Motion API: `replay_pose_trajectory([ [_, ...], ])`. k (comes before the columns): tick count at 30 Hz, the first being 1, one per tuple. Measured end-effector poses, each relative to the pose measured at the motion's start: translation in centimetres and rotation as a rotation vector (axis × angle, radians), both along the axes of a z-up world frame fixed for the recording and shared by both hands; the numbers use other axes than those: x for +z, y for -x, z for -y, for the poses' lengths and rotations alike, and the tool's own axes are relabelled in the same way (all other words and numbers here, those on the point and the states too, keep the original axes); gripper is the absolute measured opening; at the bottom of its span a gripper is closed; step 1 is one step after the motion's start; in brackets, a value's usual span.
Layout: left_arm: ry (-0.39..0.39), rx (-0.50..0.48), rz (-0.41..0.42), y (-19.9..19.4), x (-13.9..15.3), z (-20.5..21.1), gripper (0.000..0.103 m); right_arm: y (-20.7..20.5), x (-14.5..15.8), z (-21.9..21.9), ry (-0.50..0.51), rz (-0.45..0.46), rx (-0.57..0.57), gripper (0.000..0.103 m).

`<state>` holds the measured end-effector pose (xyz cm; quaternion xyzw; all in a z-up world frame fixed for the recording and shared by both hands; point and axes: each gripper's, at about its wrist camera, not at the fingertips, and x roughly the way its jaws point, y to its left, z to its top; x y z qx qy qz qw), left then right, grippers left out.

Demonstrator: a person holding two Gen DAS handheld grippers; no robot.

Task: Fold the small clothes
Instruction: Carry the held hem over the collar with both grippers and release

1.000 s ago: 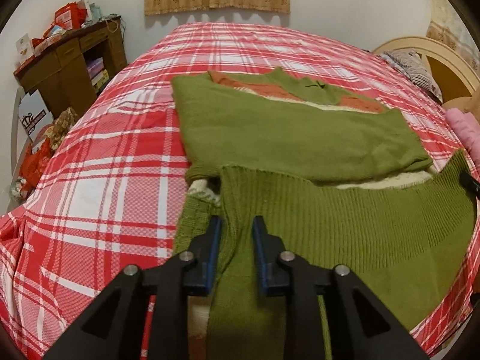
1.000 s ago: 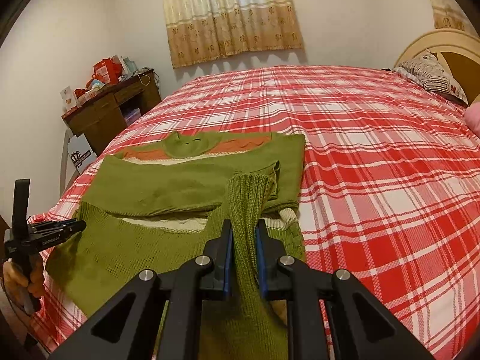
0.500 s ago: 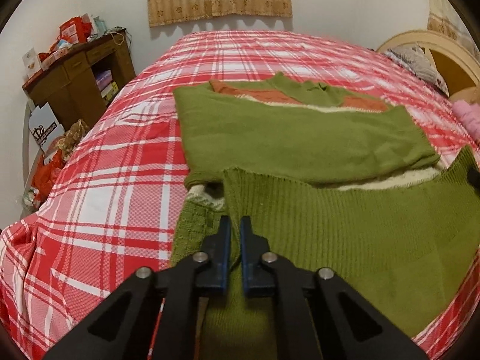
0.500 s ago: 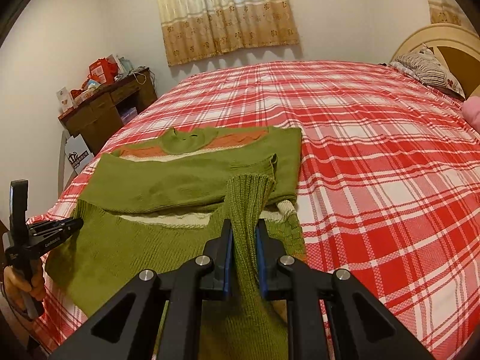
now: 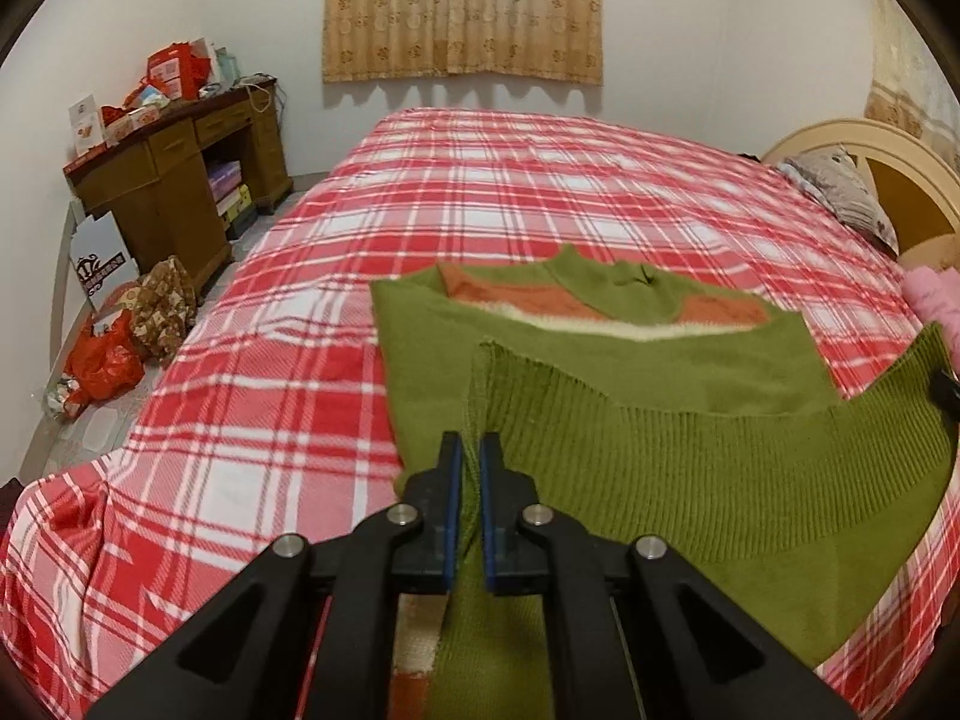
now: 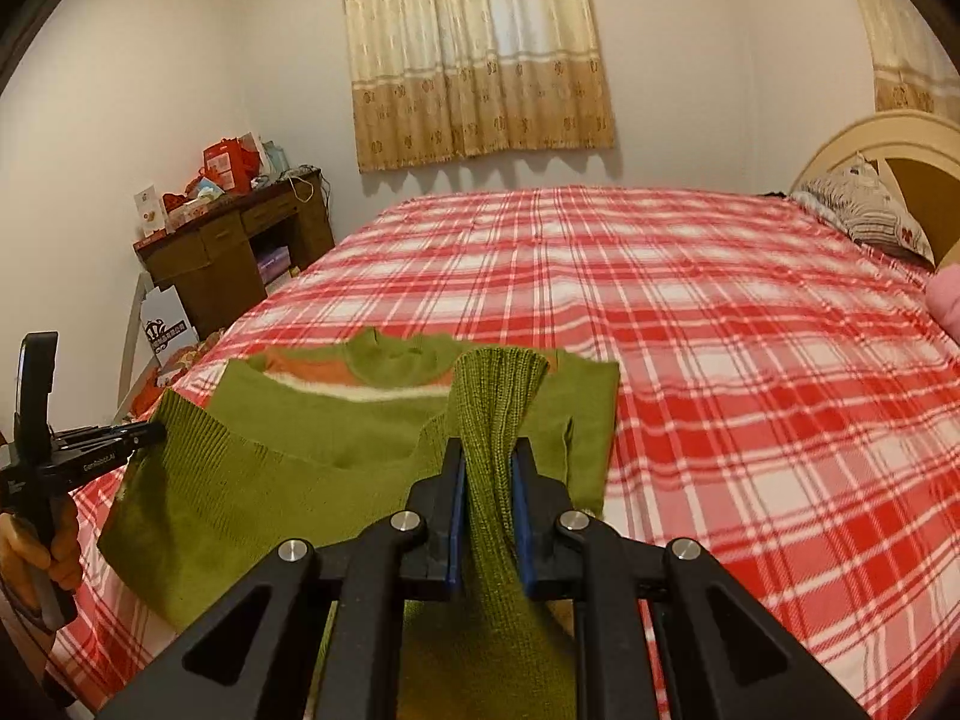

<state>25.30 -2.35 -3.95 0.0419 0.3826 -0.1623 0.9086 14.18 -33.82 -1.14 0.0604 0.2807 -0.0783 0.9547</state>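
Scene: a green knit sweater (image 5: pixel 600 372) is being folded on a bed (image 5: pixel 480 192) covered in red plaid, with the garment lying at the near edge, around 6 o'clock of both views.

Left gripper (image 5: pixel 470 450): its jaws are being held almost together on the ribbed hem's left corner, which is being lifted clear of the cover.

Right gripper (image 6: pixel 487 456): a thick bunch of the ribbed hem (image 6: pixel 498 396) is being pinched between its jaws, which are kept narrow around the knit, at 6 o'clock of the right wrist view.

Done: both sleeves appear to be tucked in already, and the orange-striped collar end (image 5: pixel 606 300) is lying flat toward 12 o'clock.

In hand: the hem is being raised between the two grippers, seemingly to be carried toward the collar.

Left: the bottom-to-top fold is not yet laid down; judged from this, roughly the last fold or two of this garment is being awaited.

Surroundings: a wooden desk (image 5: pixel 174 180) is being shown at 10 o'clock, a pillow (image 6: pixel 864 210) at 2 o'clock.
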Motion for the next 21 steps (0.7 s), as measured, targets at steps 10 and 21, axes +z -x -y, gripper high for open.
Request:
replay_pose_trajectory([
  [10,0.037,0.056,0.016,-4.3,1.9,0.1,0.006,-5.2,1.0,1.4,0.006,0.004,-0.006,0.014],
  [21,0.026,0.099,0.017,-10.7,1.4,2.2,0.006,-14.3,-0.6,3.4,0.061,-0.03,-0.032,0.014],
])
